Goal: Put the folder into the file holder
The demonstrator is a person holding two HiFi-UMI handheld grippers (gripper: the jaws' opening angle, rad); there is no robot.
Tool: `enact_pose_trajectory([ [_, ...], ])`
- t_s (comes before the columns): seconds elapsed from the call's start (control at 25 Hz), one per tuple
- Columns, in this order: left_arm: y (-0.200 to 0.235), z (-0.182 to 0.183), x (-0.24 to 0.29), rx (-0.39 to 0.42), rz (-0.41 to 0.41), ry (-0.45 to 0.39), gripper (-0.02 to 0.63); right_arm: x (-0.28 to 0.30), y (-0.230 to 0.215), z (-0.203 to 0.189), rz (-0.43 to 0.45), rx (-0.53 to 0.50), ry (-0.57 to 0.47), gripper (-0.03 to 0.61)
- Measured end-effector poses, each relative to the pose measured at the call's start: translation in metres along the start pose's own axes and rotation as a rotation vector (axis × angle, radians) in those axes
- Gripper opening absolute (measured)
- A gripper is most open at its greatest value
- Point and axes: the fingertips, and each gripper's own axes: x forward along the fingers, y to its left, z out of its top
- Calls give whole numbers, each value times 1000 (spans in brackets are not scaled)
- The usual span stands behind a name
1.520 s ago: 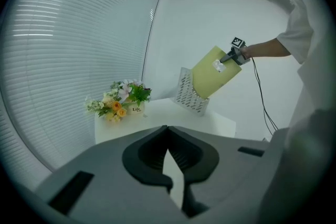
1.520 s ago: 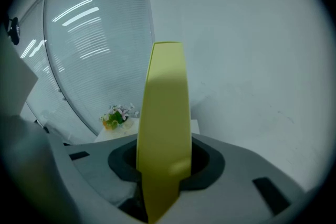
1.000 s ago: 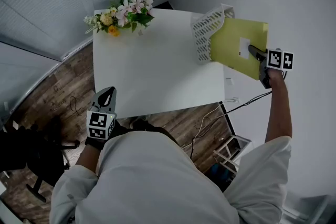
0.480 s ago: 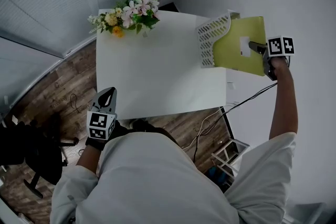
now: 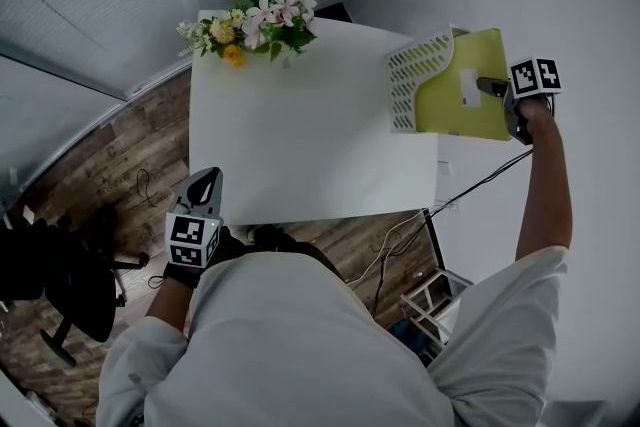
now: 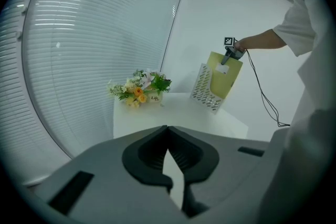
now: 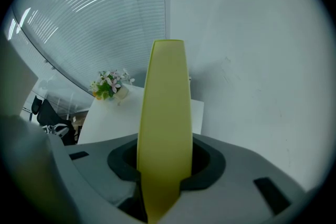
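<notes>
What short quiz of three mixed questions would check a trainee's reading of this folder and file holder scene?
1. True or false: the right claw is shut on the yellow-green folder.
2. What does the left claw hold?
3. Where do the flowers stand? A: at a far corner of the white table; B: in the left claw; C: on the folder.
Key: 1 true; 2 nothing, it is shut and empty; 3 A.

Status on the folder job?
Left gripper shut, empty. Right gripper shut on folder. Folder at file holder, not seated. Flowers well clear.
</notes>
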Motion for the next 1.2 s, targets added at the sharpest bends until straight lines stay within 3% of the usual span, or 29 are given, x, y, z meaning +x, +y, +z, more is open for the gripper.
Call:
enact_pose_trajectory([
  [0.72, 4, -17, -15, -32, 50, 19, 8, 58, 1, 2, -1, 5, 86, 160],
  [1.2, 6, -26, -20, -42, 67, 30, 8, 81, -1, -1, -8, 26, 88, 172],
])
